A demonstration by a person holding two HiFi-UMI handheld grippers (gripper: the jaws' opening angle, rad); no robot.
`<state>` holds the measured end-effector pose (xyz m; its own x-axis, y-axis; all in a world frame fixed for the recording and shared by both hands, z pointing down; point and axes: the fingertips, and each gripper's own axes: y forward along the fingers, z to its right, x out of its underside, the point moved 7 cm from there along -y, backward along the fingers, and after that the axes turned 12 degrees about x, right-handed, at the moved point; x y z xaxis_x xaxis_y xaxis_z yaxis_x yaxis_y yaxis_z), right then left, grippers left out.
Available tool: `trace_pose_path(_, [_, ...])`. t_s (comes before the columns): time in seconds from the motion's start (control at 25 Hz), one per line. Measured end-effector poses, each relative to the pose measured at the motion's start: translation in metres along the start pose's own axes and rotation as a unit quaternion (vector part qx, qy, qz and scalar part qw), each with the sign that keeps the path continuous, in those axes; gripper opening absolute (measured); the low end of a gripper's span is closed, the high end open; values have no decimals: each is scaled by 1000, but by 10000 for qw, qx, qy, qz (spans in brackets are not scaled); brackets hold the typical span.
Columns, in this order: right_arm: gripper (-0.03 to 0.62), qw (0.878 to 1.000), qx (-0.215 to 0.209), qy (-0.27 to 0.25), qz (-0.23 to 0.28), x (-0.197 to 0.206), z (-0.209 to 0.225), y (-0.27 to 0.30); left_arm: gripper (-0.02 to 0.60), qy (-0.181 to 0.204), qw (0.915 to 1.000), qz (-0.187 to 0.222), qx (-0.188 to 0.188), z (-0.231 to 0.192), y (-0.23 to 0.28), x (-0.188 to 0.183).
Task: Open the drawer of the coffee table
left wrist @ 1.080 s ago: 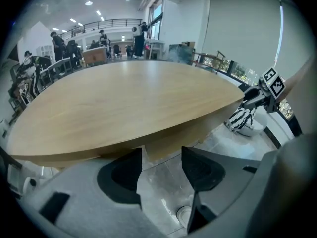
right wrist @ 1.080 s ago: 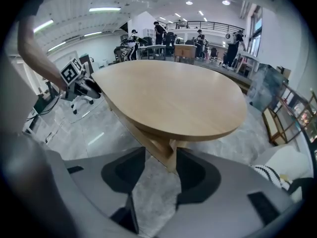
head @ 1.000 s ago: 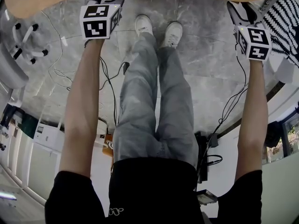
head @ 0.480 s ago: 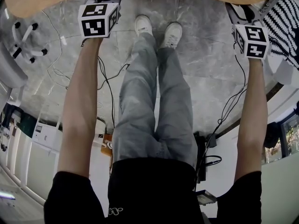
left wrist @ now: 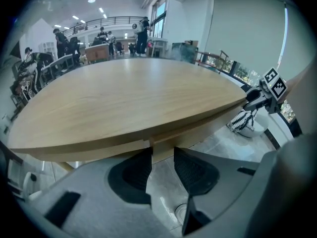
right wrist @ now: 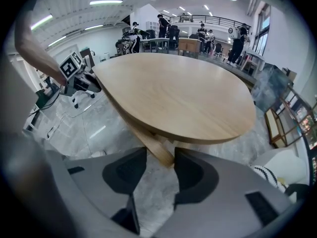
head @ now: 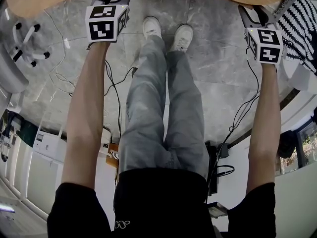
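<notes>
The bench (left wrist: pixel 138 98) has a top of pale wood, smooth and matt, with a fine straight grain. The drawer front (left wrist: pixel 162 150) under its edge is the same light wood. The floor (head: pixel 218 68) looks like grey veined stone with a soft polished sheen; the trousers (head: pixel 148 113) are grey woven cloth, the shoes (head: pixel 183 36) matt white, and the striped bundle (head: pixel 299 26) looks knitted.

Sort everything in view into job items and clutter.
Job: pale oval wooden coffee table; its wooden drawer front below the rim.
Clutter: black-and-white striped fabric item; white chair base with black casters; black floor cables.
</notes>
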<state>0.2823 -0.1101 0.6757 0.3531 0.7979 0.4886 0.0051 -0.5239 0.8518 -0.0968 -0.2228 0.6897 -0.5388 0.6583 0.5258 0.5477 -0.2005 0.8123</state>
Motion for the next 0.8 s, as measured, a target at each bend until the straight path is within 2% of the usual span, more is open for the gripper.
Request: trace_pose_path(0.8, [170, 9993, 24, 35, -374, 31, -36, -29, 133, -26, 9996, -292, 3, 26, -24, 43])
